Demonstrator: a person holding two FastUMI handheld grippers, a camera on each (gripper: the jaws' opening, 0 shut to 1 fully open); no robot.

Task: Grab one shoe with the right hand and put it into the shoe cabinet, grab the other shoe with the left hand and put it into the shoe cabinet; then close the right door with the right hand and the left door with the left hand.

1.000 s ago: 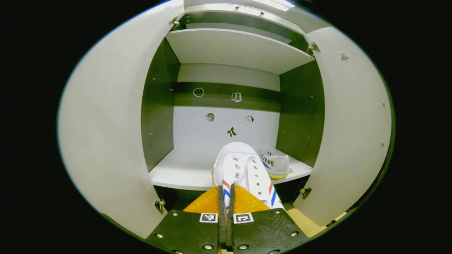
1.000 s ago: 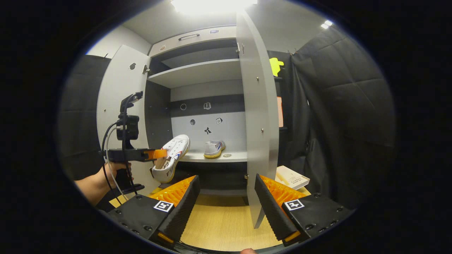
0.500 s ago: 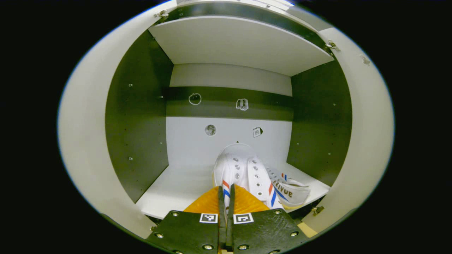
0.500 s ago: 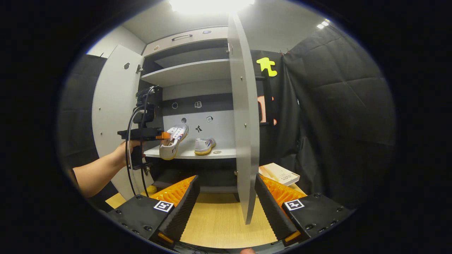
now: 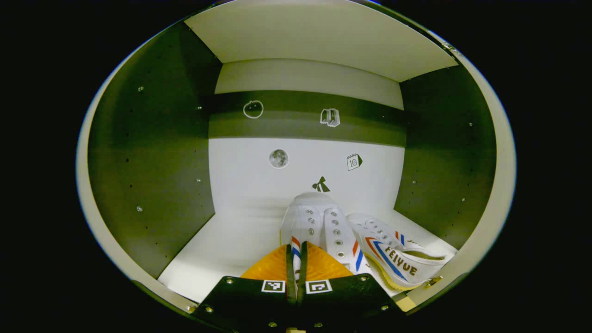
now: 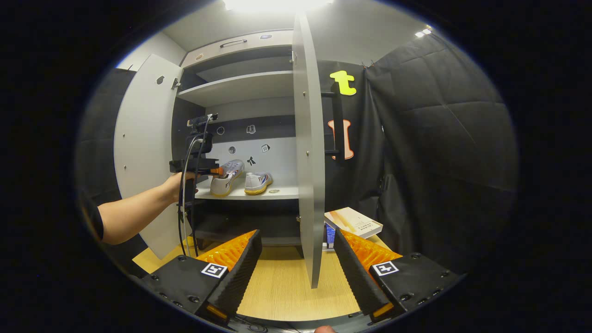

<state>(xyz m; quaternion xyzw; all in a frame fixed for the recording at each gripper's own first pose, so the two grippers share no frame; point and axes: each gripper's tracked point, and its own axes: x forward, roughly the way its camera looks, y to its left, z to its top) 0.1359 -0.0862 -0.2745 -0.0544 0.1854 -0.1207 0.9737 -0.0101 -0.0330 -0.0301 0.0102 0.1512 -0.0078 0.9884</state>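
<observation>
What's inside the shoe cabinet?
Two white shoes in the cabinet: one on the shelf, the other beside it, held by the left gripper. Small stickers dot the back wall. The held shoe hides the shelf beneath it.

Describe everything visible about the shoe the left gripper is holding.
The held shoe is a white canvas sneaker with metal eyelets, no laces, and red and blue side stripes. The left gripper is shut on its heel end, toe pointing into the shoe cabinet, beside the other shoe; contact with the shelf is unclear.
</observation>
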